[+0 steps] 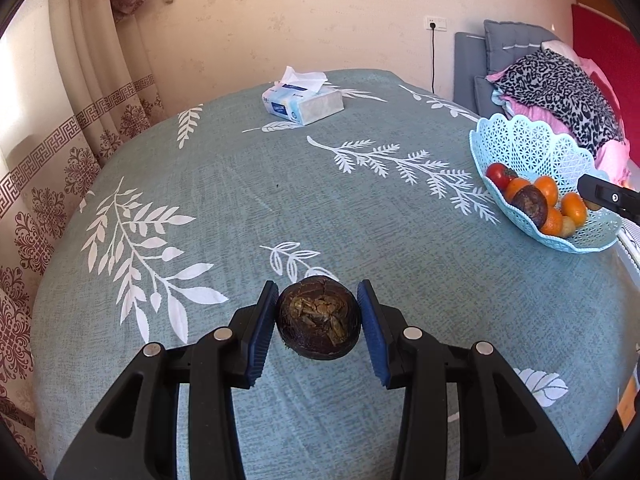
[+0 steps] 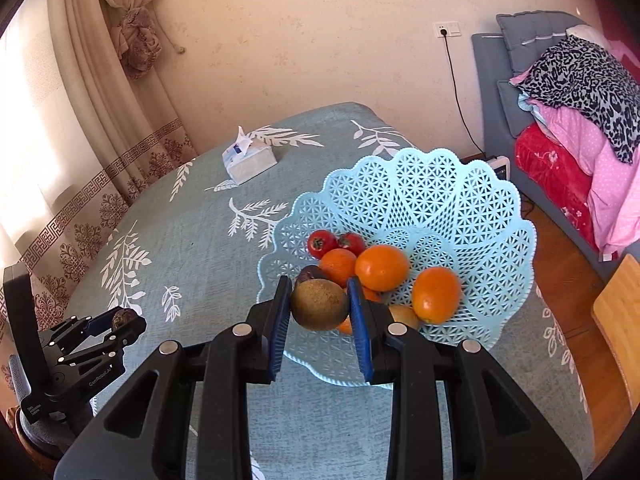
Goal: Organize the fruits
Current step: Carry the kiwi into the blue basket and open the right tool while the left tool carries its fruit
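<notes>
My left gripper (image 1: 318,300) is shut on a dark brown, cracked round fruit (image 1: 319,317), held above the teal leaf-print tablecloth (image 1: 224,208). My right gripper (image 2: 320,300) is shut on a brown kiwi (image 2: 319,304) over the near rim of the light blue lattice basket (image 2: 460,200). Inside the basket lie oranges (image 2: 382,267), two red tomatoes (image 2: 321,243) and a dark fruit (image 2: 310,274). In the left wrist view the basket (image 1: 532,140) stands at the table's right edge, with the right gripper's tip (image 1: 600,192) over it. In the right wrist view the left gripper (image 2: 120,320) shows at lower left.
A tissue pack (image 1: 303,105) lies at the far side of the table. A patterned curtain (image 1: 60,128) hangs on the left. A grey sofa (image 2: 492,92) piled with folded bedding (image 2: 580,120) stands to the right. A wooden chair edge (image 2: 620,320) is by the table's right side.
</notes>
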Demonstrator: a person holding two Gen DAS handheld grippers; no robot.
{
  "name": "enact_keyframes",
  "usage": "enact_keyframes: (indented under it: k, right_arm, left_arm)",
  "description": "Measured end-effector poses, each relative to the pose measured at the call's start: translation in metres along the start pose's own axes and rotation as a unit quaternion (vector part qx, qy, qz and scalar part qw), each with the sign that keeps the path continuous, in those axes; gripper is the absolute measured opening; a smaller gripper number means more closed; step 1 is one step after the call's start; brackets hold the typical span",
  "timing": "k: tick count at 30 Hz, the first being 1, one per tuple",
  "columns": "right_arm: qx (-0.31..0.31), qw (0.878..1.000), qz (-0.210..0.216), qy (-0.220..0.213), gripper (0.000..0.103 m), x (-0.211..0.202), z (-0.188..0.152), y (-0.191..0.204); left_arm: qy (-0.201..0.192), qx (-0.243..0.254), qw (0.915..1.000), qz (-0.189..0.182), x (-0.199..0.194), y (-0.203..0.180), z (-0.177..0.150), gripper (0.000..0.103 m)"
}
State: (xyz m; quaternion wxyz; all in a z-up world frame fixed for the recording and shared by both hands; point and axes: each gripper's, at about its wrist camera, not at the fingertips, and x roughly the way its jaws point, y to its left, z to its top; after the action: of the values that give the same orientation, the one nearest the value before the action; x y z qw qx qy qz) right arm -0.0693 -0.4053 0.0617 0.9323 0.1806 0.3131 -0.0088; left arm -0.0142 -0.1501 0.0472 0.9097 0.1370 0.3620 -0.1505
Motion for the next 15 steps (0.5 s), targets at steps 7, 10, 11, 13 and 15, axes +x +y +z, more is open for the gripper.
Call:
enact_keyframes:
  k: [7, 10, 11, 13, 15]
  right_arm:
    - [0.028, 0.999, -0.025, -0.016, 0.048, -0.005, 0.0, -0.022]
    - [0.025, 0.998, -0.042, -0.033, 0.048, -0.012, 0.001, -0.026]
    - [0.025, 0.998, -0.047, -0.039, 0.048, -0.014, 0.0, -0.028]
    - [0.024, 0.997, -0.057, -0.05, 0.048, -0.018, 0.0, -0.03]
    - [0.022, 0.996, -0.067, -0.06, 0.048, -0.021, 0.0, -0.032]
  left_arm:
    - [-0.004, 0.026, 0.9993, -0.027, 0.003, -0.029, 0.013, 0.042]
    - [-0.008, 0.032, 0.9983, -0.048, 0.003, -0.041, 0.02, 0.042]
    - [-0.009, 0.033, 0.9977, -0.058, 0.004, -0.045, 0.023, 0.042]
    - [-0.012, 0.034, 0.9966, -0.074, 0.005, -0.053, 0.03, 0.042]
    - [-0.014, 0.035, 0.995, -0.092, 0.008, -0.062, 0.036, 0.042]
